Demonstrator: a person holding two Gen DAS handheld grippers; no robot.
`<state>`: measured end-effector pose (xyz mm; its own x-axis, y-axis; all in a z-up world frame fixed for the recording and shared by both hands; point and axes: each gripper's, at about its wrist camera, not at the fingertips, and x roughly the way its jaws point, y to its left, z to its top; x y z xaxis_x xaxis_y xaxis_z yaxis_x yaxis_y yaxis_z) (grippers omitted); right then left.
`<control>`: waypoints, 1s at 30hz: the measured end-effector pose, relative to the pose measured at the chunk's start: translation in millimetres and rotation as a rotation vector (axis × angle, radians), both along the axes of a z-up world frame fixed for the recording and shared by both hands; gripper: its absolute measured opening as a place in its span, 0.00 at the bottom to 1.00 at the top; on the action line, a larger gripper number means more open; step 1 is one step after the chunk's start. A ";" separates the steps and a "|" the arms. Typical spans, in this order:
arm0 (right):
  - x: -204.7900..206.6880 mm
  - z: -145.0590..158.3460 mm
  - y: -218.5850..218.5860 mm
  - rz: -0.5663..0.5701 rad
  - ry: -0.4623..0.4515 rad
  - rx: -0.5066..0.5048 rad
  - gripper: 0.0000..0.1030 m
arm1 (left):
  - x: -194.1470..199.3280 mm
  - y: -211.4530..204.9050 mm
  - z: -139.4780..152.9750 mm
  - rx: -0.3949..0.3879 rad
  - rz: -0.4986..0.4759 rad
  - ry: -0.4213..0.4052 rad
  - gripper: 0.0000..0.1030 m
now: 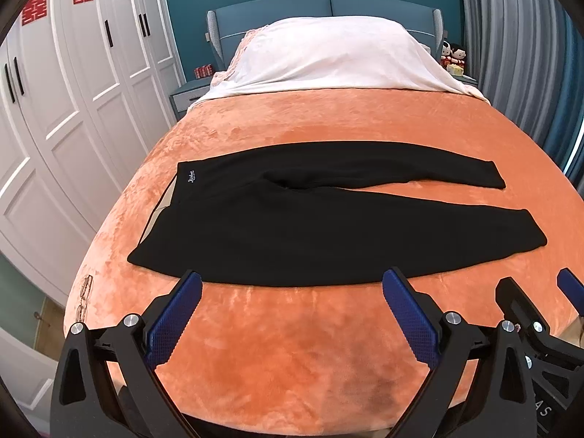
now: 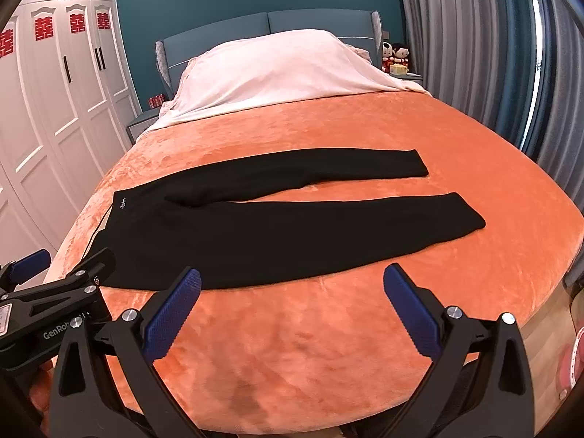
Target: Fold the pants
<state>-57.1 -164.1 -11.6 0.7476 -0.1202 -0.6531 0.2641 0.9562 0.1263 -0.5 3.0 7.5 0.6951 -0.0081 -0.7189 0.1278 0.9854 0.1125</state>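
Lying flat across the orange bed (image 1: 292, 346), the black pants (image 1: 292, 226) are spreading with the waistband toward the wardrobe (image 1: 73, 109) side and both legs running toward the curtain (image 1: 511, 36) side. The far leg is angling away from the near one, leaving a narrow wedge of bedspread showing between them. A small white logo (image 1: 192, 176) is sitting near the waistband.

The left tongs (image 1: 292, 284) are hovering wide open just short of the near edge of the pants, gripping nothing. The right tongs (image 2: 292, 281) are also hanging wide open and empty, just beside the same near edge, further along toward the leg ends. The two tools are sitting side by side, each showing at the edge of the other's view. A white pillow (image 1: 328, 54) is resting at the headboard end, well apart from the pants.
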 end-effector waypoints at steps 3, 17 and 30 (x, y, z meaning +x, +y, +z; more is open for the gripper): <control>1.7 0.5 -0.9 0.001 0.008 0.007 0.95 | -0.8 0.2 -0.9 -0.001 0.002 0.000 0.95; 6.5 -5.9 -2.6 0.005 0.021 0.017 0.95 | 4.1 -1.6 -9.1 0.003 0.008 0.027 0.95; 9.5 -7.6 -2.9 0.003 0.023 0.016 0.95 | 8.5 -3.0 -9.5 0.002 0.008 0.030 0.95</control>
